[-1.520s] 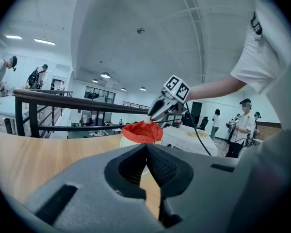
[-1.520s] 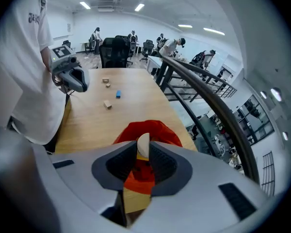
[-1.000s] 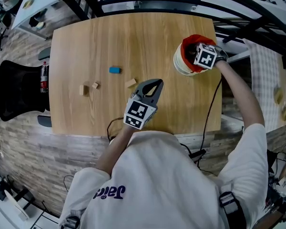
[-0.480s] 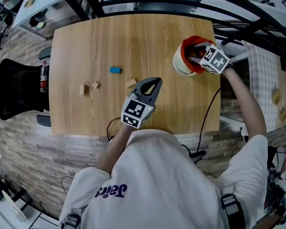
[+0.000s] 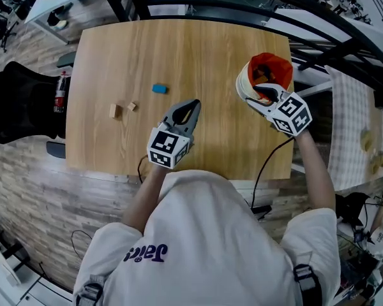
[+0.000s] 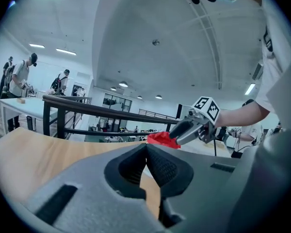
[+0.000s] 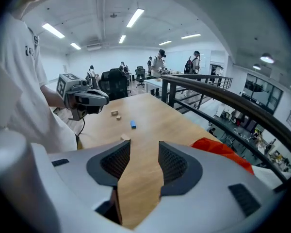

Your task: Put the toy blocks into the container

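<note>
A white container with a red liner (image 5: 266,74) stands at the table's right edge, its red rim (image 7: 222,149) beside my right jaw. My right gripper (image 5: 259,95) hangs just on the near side of it, open, with only bare table between the pads (image 7: 144,152). A blue block (image 5: 159,88) and two wooden blocks (image 5: 115,111) (image 5: 132,106) lie on the left half of the table. Another wooden block (image 7: 124,137) lies near my left gripper (image 5: 190,104), which hovers mid-table, shut and holding nothing (image 6: 146,145). The head view hides that block under the gripper.
The wooden table (image 5: 204,50) ends close behind the container. A black railing (image 5: 319,30) runs past the far and right sides. A dark bag (image 5: 22,107) and a bottle (image 5: 59,94) sit off the left edge. A cable (image 5: 268,164) trails from my right gripper.
My right gripper has drawn back from over the container to its near side, and its jaws have opened. The left gripper has drifted slightly left over the nearest wooden block.
</note>
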Demonstrator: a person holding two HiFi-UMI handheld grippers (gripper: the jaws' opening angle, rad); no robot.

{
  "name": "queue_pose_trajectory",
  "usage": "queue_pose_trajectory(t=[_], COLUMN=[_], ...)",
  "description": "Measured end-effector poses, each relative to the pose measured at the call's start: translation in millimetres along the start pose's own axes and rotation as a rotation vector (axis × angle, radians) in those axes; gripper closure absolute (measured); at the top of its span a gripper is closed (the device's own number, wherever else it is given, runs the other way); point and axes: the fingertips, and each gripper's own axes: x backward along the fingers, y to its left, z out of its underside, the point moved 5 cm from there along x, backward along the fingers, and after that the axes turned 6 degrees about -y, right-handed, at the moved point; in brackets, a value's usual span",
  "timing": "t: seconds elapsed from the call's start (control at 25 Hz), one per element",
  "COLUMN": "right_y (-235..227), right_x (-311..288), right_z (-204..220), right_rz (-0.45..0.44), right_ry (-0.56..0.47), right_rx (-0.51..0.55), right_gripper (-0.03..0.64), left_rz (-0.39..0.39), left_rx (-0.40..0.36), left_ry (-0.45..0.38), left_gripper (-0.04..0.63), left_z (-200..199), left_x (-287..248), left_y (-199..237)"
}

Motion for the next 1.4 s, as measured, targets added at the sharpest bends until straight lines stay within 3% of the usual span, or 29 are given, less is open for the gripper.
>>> queue_pose_trajectory(t=[0.44, 0.64, 0.8, 1.08, 1.4], right_y=[86.4, 116.4, 125.9, 128.2, 123.2], right_x=[-87.9, -149.7, -191.3, -259.4, -299.0], right_z=[42.0, 64.9, 73.0, 74.9, 87.1], right_rz=[-0.049, -0.057, 0.015, 0.135, 0.338], right_ry=[-0.078, -0.027, 0.005, 0.033, 0.101], right_rx=[-0.232, -0.332, -0.369, -0.465, -0.519], right_gripper=[0.442, 0.442, 0.435, 0.363, 0.312], left_rz=[-0.148, -0.201, -0.254, -0.343, -0.354], left_rx=[0.053, 0.061, 0.081, 0.15, 0.177], left_ry=[0.009, 0.022, 0.037, 0.061, 0.085], left_gripper=[0.588, 0.588, 0.588, 0.588, 0.588], left_z=[19.0, 25.2, 35.3, 53.8, 61.8], left_x=[53.0, 71.2, 82.9, 95.2, 94.5], left_y=[39.8, 54.1, 64.7, 94.8, 105.3])
